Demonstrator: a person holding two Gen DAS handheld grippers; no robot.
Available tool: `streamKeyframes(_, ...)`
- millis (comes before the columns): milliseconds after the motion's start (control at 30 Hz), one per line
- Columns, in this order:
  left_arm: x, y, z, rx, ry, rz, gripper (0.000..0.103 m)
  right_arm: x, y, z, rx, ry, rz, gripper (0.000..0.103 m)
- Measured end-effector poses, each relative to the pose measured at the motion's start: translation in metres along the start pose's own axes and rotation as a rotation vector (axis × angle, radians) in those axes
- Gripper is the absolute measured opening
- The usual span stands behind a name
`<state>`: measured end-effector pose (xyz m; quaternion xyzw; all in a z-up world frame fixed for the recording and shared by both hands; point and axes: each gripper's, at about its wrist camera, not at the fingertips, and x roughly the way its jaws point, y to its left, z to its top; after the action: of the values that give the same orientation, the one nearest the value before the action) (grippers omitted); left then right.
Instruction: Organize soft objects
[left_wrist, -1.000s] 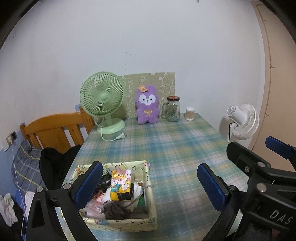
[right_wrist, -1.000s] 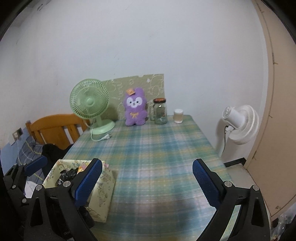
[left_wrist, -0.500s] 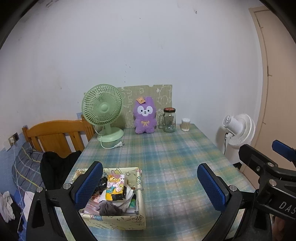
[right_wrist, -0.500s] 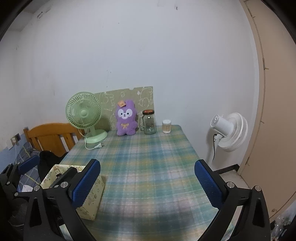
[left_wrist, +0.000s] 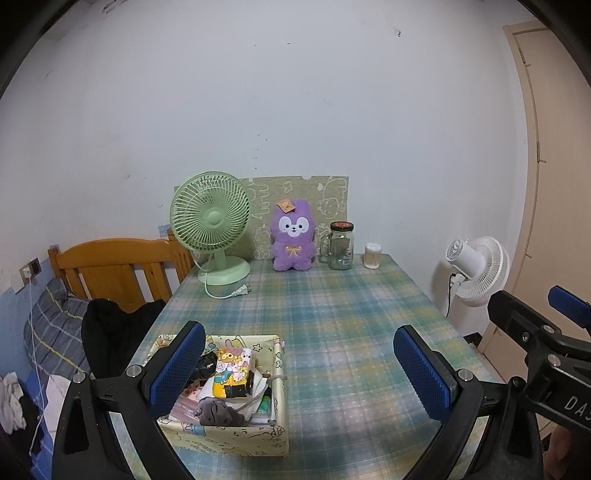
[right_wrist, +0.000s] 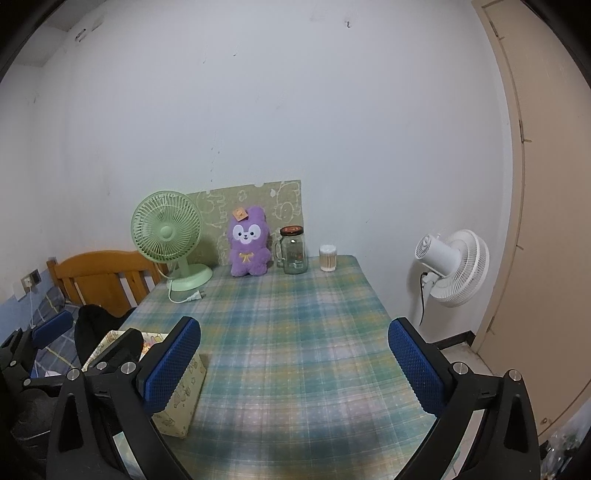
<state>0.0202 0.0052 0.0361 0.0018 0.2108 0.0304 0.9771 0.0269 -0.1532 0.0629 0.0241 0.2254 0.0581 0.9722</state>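
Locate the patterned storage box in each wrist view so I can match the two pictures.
Left wrist: the patterned box sits low and left of centre on the plaid table, its contents visible, behind the left finger.
Right wrist: only its corner shows at lower left, mostly hidden by the left finger.
Shared landmark: the purple plush at the table's far edge, between green fan and glass jar.

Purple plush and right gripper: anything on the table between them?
Nothing: in the right wrist view only bare plaid tablecloth runs from the right gripper to the purple plush.
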Motion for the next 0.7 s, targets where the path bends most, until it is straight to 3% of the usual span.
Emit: streamKeyframes(700,-0.0003,0.0031,-0.0006,-0.010,-0.003,0.017,0.103,0.0033,-0.0018,0.0005,0.011,0.006,0.008,0.103)
